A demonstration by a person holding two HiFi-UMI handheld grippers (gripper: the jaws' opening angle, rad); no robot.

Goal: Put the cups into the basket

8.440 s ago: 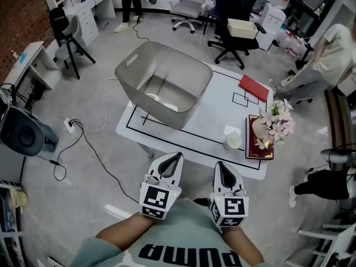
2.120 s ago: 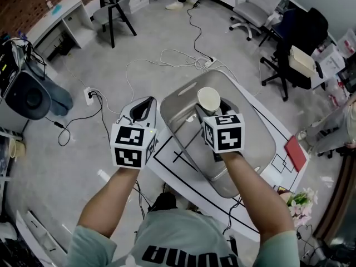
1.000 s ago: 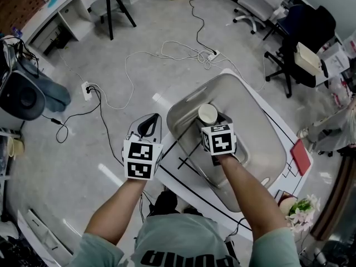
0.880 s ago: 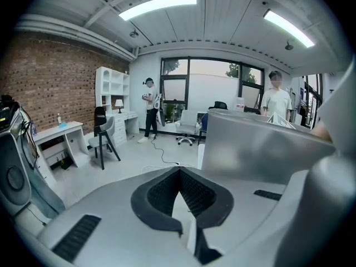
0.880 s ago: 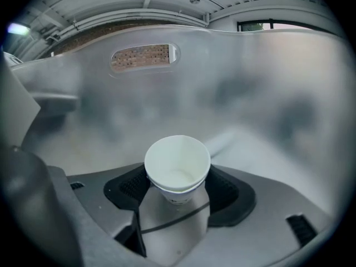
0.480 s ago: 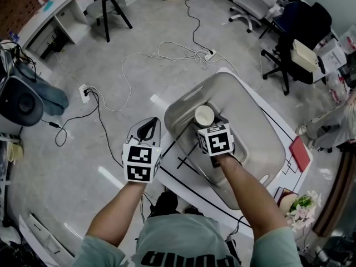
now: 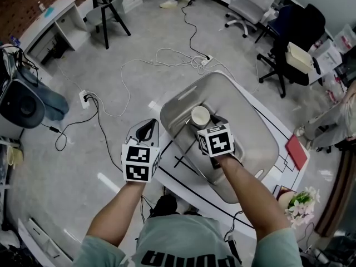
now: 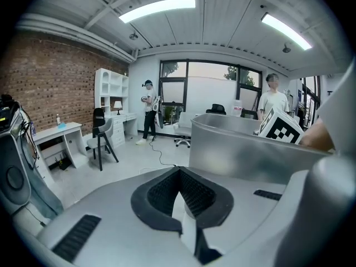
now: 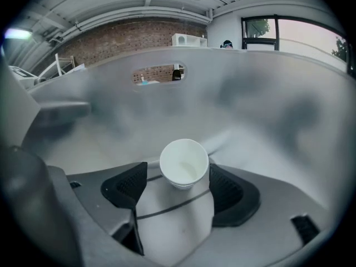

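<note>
A white paper cup (image 7: 199,116) sits mouth-up between the jaws of my right gripper (image 7: 206,121), low inside the grey basket (image 7: 183,96). In the right gripper view the cup (image 9: 184,163) fills the space between the two dark pads of the right gripper (image 9: 178,171), with the basket wall (image 9: 250,104) all around. These jaws stand wide and have just been opening, and the cup leans slightly left between them. My left gripper (image 7: 147,125) hovers outside the basket's left side, shut and empty. The left gripper (image 8: 177,171) has its pads meeting at the tips.
The basket stands on a white table (image 7: 178,174) marked with black lines. A red book (image 7: 293,151) and a flower pot (image 7: 303,198) are at the table's right end. Cables (image 7: 167,57) lie on the floor, office chairs (image 7: 289,54) stand beyond, and two people (image 8: 147,110) are at the back.
The right gripper brought the cup down into the basket. In the last half second the cup has shifted a little left relative to the gripper's marker cube. The left gripper stayed put.
</note>
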